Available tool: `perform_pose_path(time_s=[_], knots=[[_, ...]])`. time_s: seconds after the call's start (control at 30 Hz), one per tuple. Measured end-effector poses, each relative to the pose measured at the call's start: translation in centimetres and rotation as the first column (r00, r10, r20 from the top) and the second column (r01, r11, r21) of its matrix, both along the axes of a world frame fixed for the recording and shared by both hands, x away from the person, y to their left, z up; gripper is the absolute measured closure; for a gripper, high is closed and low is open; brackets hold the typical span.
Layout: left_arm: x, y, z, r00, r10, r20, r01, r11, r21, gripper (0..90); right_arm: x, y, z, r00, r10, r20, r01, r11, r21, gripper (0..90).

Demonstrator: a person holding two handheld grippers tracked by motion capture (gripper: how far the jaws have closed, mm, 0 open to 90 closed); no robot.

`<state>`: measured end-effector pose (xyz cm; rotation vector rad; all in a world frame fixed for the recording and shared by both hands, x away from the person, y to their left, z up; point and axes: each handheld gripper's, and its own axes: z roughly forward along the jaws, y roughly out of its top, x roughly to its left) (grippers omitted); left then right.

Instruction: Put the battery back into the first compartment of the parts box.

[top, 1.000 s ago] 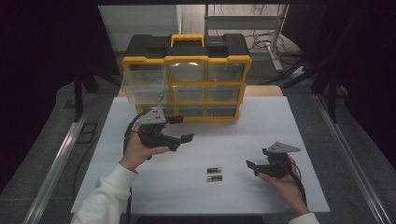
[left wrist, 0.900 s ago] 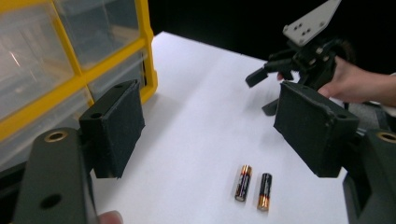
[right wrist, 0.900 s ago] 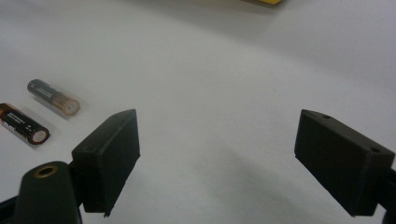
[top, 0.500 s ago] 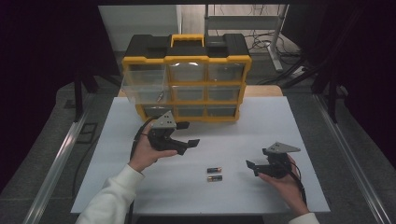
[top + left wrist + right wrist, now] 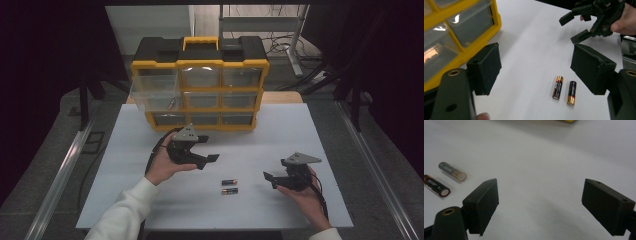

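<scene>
Two AA batteries (image 5: 229, 181) (image 5: 229, 191) lie side by side on the white table (image 5: 300, 135), between my two grippers. My left gripper (image 5: 209, 148) hovers just up and left of them, open and empty. In the left gripper view its jaws (image 5: 537, 67) stand wide, with the batteries (image 5: 558, 87) (image 5: 571, 92) low between them and nearer the right jaw. My right gripper (image 5: 274, 170) rests to the right of the batteries, open and empty, and also appears far off (image 5: 574, 28). In the right gripper view the open jaws (image 5: 540, 205) frame bare table, with the batteries (image 5: 452, 171) (image 5: 436, 185) at the far left.
A yellow and black drawer organizer (image 5: 200, 70) with clear drawers stands at the back of the table, close behind the left hand. Its left-hand clear drawer (image 5: 152, 92) looks pulled out a little. Dark floor and metal rails flank the table.
The left gripper has come down and to the right, closer to the batteries. The right gripper and the batteries have stayed put.
</scene>
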<state>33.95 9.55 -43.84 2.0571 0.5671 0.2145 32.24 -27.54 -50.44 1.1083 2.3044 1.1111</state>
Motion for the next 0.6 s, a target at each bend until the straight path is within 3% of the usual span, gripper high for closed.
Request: perform_pose_path(time_s=[0.2,0.4,0.6], knots=[[0.3,-0.8,-0.8,0.9999,-0.008,-0.008,0.008,0.9997,0.023,24.2,0.0,0.0,0.0,1.0,0.0,-0.001,0.0,1.0,0.003,14.2],[0.5,-1.7,-1.6,0.9998,-0.018,-0.009,0.019,0.9967,0.079,24.2,0.0,0.0,0.0,1.0,0.0,-0.001,0.001,1.0,0.004,14.3],[0.7,-2.6,-2.4,0.999,-0.026,-0.035,0.03,0.9943,0.102,24.0,0.0,0.0,0.0,1.0,-0.002,-0.001,0.002,1.0,0.003,14.2]])
